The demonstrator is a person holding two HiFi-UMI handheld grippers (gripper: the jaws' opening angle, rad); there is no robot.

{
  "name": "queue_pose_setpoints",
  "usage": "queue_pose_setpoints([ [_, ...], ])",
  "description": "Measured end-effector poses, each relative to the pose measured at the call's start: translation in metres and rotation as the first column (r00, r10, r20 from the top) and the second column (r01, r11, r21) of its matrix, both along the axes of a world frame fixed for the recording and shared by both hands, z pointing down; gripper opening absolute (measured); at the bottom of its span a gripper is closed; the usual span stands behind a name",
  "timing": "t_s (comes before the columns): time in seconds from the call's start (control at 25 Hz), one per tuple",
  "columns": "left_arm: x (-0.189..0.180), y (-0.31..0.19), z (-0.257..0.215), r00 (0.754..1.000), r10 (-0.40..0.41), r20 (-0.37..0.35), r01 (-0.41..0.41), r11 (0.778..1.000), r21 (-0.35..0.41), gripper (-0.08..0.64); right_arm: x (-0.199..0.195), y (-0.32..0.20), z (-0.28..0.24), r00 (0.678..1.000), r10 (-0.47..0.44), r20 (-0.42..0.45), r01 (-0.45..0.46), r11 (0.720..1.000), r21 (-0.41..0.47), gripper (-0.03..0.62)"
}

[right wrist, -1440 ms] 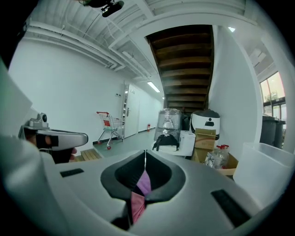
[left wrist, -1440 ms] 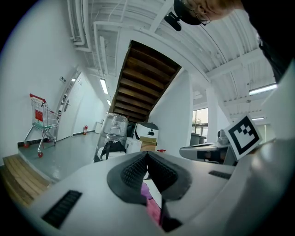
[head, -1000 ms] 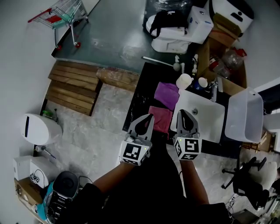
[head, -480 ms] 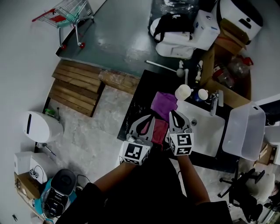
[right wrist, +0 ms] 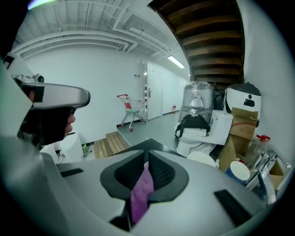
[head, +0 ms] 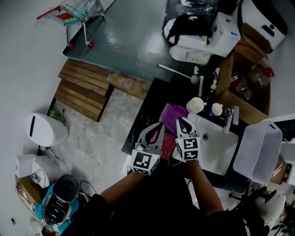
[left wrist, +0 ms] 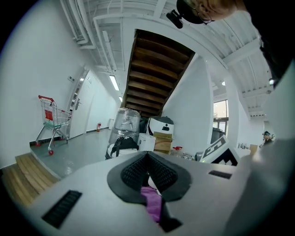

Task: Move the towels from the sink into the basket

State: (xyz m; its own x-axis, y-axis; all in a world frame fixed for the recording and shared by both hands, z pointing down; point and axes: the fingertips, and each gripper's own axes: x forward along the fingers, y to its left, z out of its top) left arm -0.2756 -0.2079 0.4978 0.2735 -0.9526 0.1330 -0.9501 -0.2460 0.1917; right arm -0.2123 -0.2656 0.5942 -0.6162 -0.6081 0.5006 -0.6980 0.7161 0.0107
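On the black counter left of the white sink (head: pixel 216 154) lie a purple towel (head: pixel 172 114) and, nearer to me, a pink towel (head: pixel 168 140). My left gripper (head: pixel 156 127) and right gripper (head: pixel 181 122) hover side by side over them, tips at the purple towel's near edge. In the left gripper view the left gripper (left wrist: pixel 148 177) is shut with a strip of purple cloth (left wrist: pixel 152 203) pinched in it. The right gripper (right wrist: pixel 146 171) likewise is shut on purple cloth (right wrist: pixel 140 193). The white plastic basket (head: pixel 256 148) stands right of the sink.
Two cups (head: pixel 195 105) and a faucet (head: pixel 229 120) sit at the sink's far edge. Cardboard boxes (head: pixel 244 87) and white appliances (head: pixel 203 39) crowd the back right. Wooden steps (head: pixel 83 90) and a shopping cart (head: pixel 78 11) stand on the floor to the left.
My right gripper has moved left from over the sink's edge to beside the left gripper above the towels. The left gripper has barely shifted. Both stay shut.
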Motion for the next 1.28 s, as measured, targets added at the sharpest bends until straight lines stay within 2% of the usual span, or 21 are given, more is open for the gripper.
queue_pose_setpoints([
  [0.08,0.000,-0.004,0.002,1.000,-0.009,-0.003,0.009,1.000,-0.006,0.014,-0.003,-0.004,0.012,1.000,-0.016,-0.009,0.016,1.000,-0.024,0.042],
  [0.16,-0.001,-0.009,0.005,1.000,-0.013,0.000,0.013,1.000,-0.011,0.014,-0.006,-0.010,0.024,0.999,-0.034,-0.014,0.034,0.998,-0.051,0.128],
  [0.44,-0.003,-0.025,0.008,1.000,-0.023,-0.013,0.023,0.999,-0.023,0.014,-0.014,-0.025,0.074,0.991,-0.112,-0.074,0.103,0.987,-0.124,0.197],
  [0.56,-0.006,-0.027,0.008,1.000,-0.027,-0.004,0.027,0.999,-0.026,0.014,-0.014,-0.032,0.093,0.985,-0.122,-0.121,0.101,0.981,-0.164,0.283],
  [0.68,-0.008,-0.028,0.010,1.000,-0.031,-0.001,0.031,0.999,-0.037,0.014,-0.012,-0.038,0.107,0.981,-0.123,-0.148,0.092,0.975,-0.202,0.324],
  [0.92,-0.010,-0.029,0.017,1.000,-0.022,-0.008,0.021,0.998,-0.061,0.014,-0.017,-0.046,0.135,0.970,-0.159,-0.186,0.106,0.958,-0.268,0.341],
  [1.12,-0.014,-0.026,0.021,1.000,-0.026,-0.015,0.025,0.997,-0.073,0.014,-0.015,-0.048,0.151,0.973,-0.128,-0.192,0.065,0.951,-0.302,0.342],
  [1.28,-0.016,-0.024,0.021,0.998,-0.032,-0.062,0.028,0.998,-0.065,0.014,-0.018,-0.050,0.152,0.972,-0.132,-0.195,0.065,0.947,-0.315,0.336],
])
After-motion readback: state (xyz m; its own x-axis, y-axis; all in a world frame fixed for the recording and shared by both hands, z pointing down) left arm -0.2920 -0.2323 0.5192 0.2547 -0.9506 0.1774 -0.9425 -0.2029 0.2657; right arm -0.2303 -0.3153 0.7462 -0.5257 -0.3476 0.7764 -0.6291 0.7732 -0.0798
